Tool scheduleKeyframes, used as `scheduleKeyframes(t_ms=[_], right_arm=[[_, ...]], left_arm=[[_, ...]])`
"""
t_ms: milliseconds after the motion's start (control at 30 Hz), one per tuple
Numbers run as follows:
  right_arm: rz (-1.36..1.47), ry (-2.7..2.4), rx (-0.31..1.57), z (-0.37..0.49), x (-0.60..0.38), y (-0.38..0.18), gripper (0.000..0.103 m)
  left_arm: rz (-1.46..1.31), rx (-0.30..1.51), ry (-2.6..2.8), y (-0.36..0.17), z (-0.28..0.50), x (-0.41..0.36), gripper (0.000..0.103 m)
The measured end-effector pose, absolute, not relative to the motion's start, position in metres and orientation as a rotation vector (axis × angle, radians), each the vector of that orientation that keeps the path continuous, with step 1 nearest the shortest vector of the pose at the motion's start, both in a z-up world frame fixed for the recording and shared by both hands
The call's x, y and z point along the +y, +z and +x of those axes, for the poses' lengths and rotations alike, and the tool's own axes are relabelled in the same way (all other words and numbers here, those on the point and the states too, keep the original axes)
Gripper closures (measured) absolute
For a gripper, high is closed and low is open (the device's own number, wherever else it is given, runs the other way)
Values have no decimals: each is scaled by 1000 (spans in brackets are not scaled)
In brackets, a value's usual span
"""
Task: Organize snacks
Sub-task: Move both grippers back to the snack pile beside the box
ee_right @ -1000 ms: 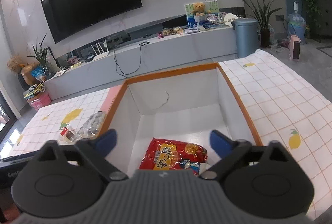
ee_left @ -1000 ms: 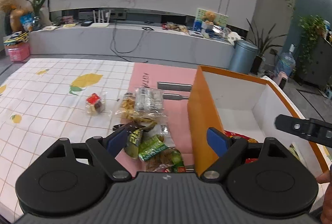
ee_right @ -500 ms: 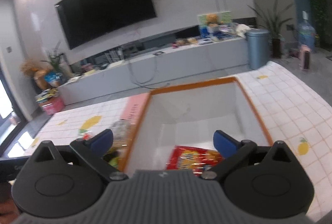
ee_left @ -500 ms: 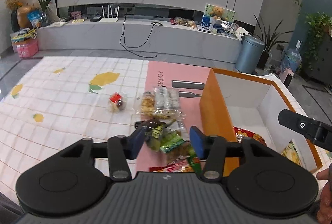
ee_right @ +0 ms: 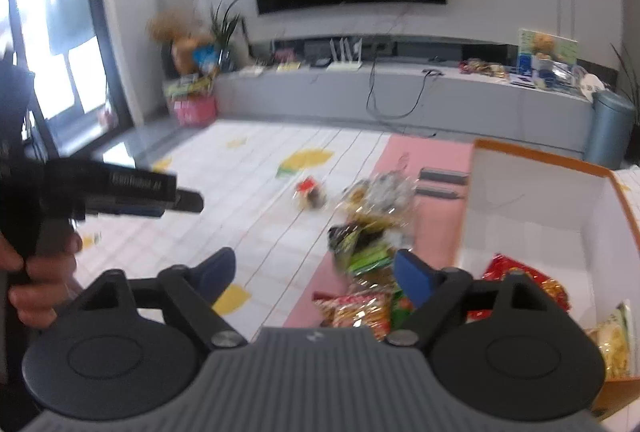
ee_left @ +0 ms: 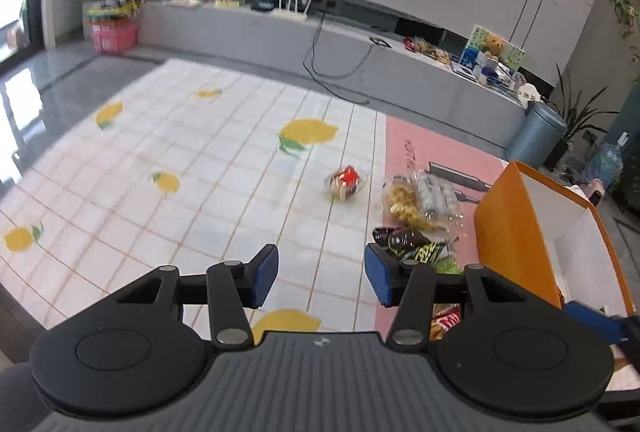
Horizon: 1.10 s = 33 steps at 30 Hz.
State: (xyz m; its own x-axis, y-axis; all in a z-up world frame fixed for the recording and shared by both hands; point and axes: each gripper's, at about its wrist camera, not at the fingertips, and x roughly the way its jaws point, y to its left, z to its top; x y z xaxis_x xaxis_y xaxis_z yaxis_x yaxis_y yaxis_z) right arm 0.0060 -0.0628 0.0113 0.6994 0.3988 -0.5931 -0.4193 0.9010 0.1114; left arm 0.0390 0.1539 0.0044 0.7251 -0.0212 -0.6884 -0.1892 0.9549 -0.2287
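Observation:
A pile of snack packets [ee_left: 418, 228] lies on the pink mat beside the orange box [ee_left: 508, 232]; it also shows in the right wrist view [ee_right: 364, 252]. A small red-topped snack [ee_left: 346, 182] lies apart to the left. The box [ee_right: 520, 192] holds a red packet [ee_right: 520, 276] and a yellowish packet [ee_right: 616, 340]. My left gripper [ee_left: 320, 274] is open and empty above the tablecloth, left of the pile. My right gripper [ee_right: 316, 272] is open and empty, low over the near end of the pile.
A lemon-print tablecloth [ee_left: 180, 168] covers the table. Two grey bars [ee_left: 456, 178] lie on the pink mat [ee_left: 416, 148] behind the pile. The left gripper's body and hand [ee_right: 100, 192] show at the left of the right wrist view.
Both grippers have swung left, away from the box, toward the pile. The left jaws narrowed half a second ago and are wider again now. The right view is motion-blurred.

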Motion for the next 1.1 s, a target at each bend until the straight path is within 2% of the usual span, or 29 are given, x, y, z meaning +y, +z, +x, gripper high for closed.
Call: scheduleKeyframes(t_ms=[233,433,533,700,867,933,967,1100], right_arm=[[-76,350,828,36,-37,-34,41],[-123,267,883,48,-25,-66,42],[-158,215,872,54,-21,-77,41],[-157,199,883,64,-21,-91,21],[-197,187,871,65,-19,-99,22],[-249,188,855,61,-15,-98,35],[-268,195,858,60,-13,-99,45],[-301,210,847,53,-10,-100,49]], left_arm=[[-291,845,93,-23,47,164,44],[-299,892,61,-37,54,163,44],[-284,914,47,-44,58,159,44],[-264,942,36,-52,63,152,44],[-239,946,25,-52,63,144,44],[-235,948,22,-53,64,143,40],[-230,949,23,-53,65,143,38],[-212,927,32,-51,64,140,13]])
